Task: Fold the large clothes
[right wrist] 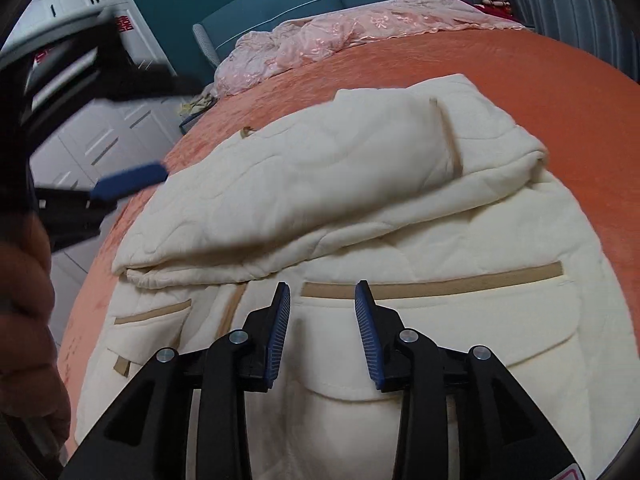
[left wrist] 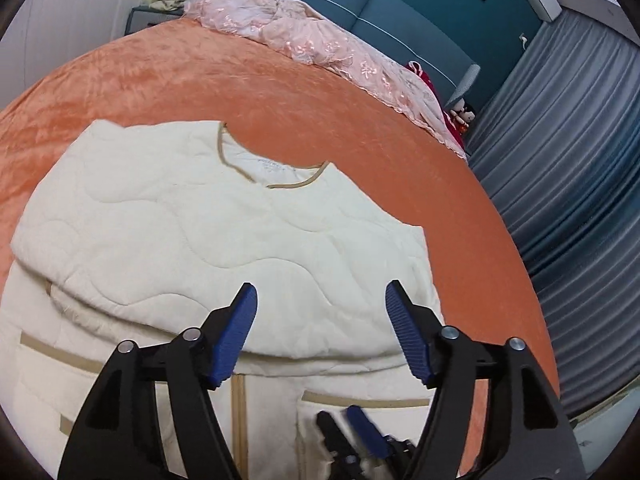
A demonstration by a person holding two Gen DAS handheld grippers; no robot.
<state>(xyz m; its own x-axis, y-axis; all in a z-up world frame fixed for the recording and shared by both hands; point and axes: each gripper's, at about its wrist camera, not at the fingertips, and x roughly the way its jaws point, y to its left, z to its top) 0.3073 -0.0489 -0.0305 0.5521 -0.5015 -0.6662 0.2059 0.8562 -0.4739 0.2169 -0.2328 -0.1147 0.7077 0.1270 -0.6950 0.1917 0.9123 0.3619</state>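
Observation:
A cream quilted jacket [left wrist: 208, 232] with tan trim lies on the orange bedspread [left wrist: 200, 80], its upper part folded down over the lower part with the pockets. It also shows in the right wrist view [right wrist: 320, 184]. My left gripper [left wrist: 321, 294] is open and empty, hovering above the folded layer. My right gripper [right wrist: 322, 294] is open and empty, just above the tan-edged pocket [right wrist: 440, 320]. The right gripper also shows low in the left wrist view [left wrist: 360, 436], and the left gripper shows blurred at the left of the right wrist view [right wrist: 128, 180].
A pink lace cover [left wrist: 304, 36] is bunched at the head of the bed by the teal headboard [left wrist: 400, 4]. Grey curtains [left wrist: 568, 200] hang to the right. White wardrobe doors [right wrist: 92, 136] stand to the left. A sleeved arm [right wrist: 28, 300] is at the left edge.

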